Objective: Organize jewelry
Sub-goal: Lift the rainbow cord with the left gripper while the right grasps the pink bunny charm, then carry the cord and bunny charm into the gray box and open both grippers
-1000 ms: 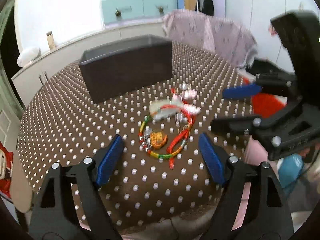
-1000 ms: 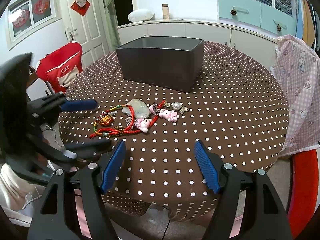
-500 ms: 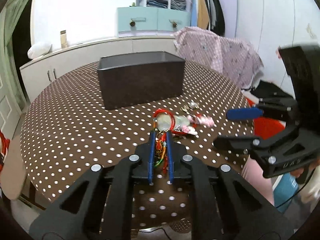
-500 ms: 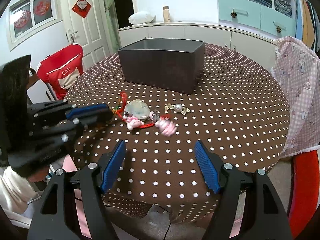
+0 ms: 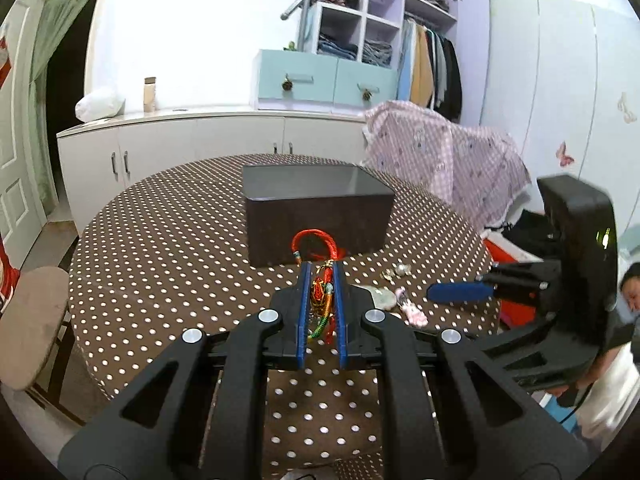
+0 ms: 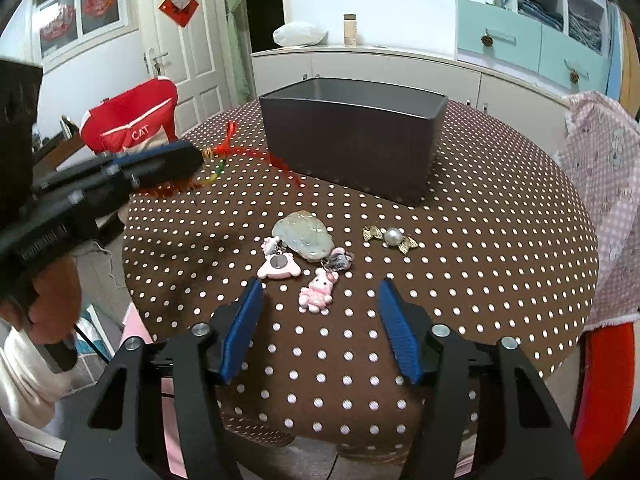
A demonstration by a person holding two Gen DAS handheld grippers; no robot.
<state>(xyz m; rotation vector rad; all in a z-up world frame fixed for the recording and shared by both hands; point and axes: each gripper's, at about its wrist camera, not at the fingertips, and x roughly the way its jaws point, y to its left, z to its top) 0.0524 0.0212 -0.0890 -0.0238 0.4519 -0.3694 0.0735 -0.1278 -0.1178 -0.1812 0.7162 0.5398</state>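
The left claw (image 5: 320,276) is clamped narrow on a red corded bracelet (image 5: 322,296), which is held above the counter (image 5: 160,240) just in front of the dark box (image 5: 318,216). A red loop of the cord sticks out past the fingertips toward the box wall; multicoloured strands hang down between the blue pads (image 5: 305,312). In the right wrist view the same bracelet (image 6: 224,152) is seen blurred at the left claw (image 6: 192,158), left of the box (image 6: 352,136), with a red tail trailing toward the box base.

The right claw (image 6: 320,332) is spread wide and holds nothing; it is poised over the counter (image 6: 500,260) on the near side of the box. Between it and the box lie a pale green jade pendant (image 6: 305,234), a pink bear charm (image 6: 279,267), a pink bunny charm (image 6: 317,290) and a small metal ring charm (image 6: 340,259), all bunched together. A pearl brooch with gold wings (image 6: 392,237) lies just right of the pendant, apart from the bunch. The box interior appears dark; contents cannot be told.
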